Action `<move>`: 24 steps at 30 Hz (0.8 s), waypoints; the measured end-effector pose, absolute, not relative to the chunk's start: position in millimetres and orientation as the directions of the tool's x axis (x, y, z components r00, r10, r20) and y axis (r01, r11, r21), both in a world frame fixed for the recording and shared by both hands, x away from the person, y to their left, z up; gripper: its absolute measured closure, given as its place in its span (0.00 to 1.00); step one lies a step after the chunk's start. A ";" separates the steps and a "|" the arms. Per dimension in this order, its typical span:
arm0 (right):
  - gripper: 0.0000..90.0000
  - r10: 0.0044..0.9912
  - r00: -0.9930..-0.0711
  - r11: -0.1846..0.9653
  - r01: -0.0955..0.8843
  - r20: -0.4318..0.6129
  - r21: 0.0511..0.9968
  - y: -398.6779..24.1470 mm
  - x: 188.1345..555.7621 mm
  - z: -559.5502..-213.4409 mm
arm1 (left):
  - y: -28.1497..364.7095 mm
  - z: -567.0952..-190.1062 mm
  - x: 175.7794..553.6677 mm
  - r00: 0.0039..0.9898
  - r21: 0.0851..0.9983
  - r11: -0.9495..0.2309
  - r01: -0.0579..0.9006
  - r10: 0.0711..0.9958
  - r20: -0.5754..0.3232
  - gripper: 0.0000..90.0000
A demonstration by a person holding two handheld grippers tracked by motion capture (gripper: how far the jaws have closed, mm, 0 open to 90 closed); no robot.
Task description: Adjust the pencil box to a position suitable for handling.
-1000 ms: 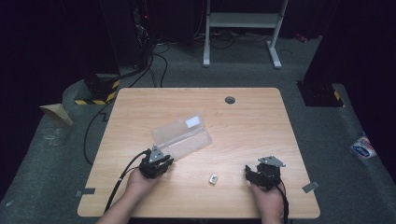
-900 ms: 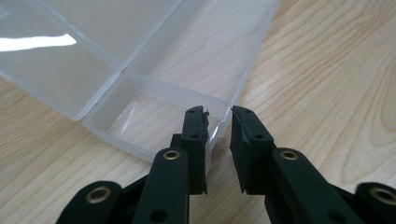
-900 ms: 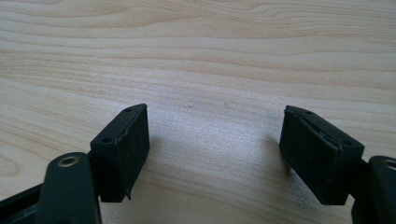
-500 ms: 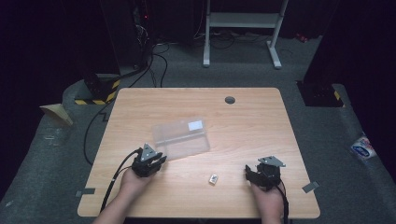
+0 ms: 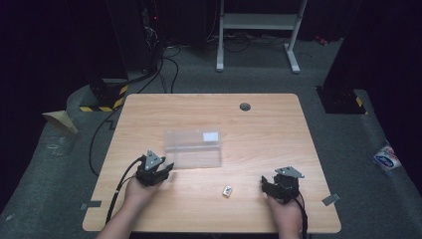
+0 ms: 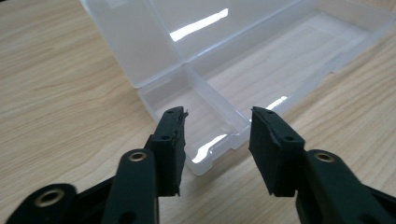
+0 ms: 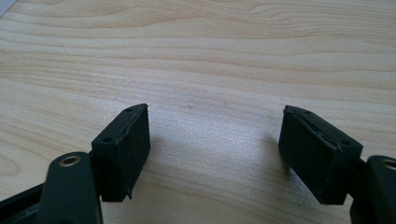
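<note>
Now that the box (image 5: pixel 193 148) lies opened flat near the middle of the tabletop (image 5: pixel 268 124), where a second ago it was tilted up with its lid raised at the left gripper (image 5: pixel 155 169), the opening step is judged done. In the high view the left gripper is seen drawn back toward the near left corner, just beside the box's near left end and apart from it; its jaws have just been opening and nothing is held between them. The right gripper (image 5: pixel 279 185) is rested toward the near right corner, unmoved, with its jaws apart and empty. A small white piece (image 5: pixel 227 190) is left lying between the two grippers near the near edge, well apart from the box; it is judged to be what goes into the box next. A dark round hole (image 5: pixel 244 106) is set near the far edge.

In the left gripper view the box (image 6: pixel 219 88) is seen just beyond the parted jaws, lid laid back, tray empty.

In the right gripper view bare wood (image 7: pixel 201 56) is seen between the wide-set jaws.

Around the table, grey carpet (image 5: pixel 59 164), black cables (image 5: pixel 164 64), a white frame (image 5: pixel 256 30) and a dark backdrop are seen.
</note>
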State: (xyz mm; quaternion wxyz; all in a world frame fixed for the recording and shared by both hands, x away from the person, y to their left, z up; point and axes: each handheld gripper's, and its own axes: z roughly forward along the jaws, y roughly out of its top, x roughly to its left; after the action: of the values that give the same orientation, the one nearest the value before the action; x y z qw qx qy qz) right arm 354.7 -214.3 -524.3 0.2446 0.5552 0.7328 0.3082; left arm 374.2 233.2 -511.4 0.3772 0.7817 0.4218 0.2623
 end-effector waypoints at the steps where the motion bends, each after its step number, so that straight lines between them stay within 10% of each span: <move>1: 0.27 0.964 -0.266 0.196 0.662 -0.018 0.724 -214.5 354.8 -524.4 | 235.7 -510.4 374.5 0.502 0.815 -0.350 0.462 0.860 0.085 0.56; 7: 0.27 0.964 -0.266 0.197 0.661 -0.019 0.724 -214.4 354.7 -524.4 | 242.5 -509.5 377.9 0.494 0.809 -0.311 0.499 0.869 0.030 0.35; 24: 0.29 0.965 -0.263 0.194 0.660 -0.019 0.725 -214.8 354.8 -524.4 | 217.3 -518.5 394.8 0.525 0.751 -0.371 0.546 0.850 0.038 0.36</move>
State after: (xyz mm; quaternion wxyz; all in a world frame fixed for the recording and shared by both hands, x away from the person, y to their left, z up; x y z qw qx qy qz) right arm 354.8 -214.8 -524.4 0.2465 0.5548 0.7323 0.3085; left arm 394.8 217.3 -518.5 0.3520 0.7992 0.4366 0.2159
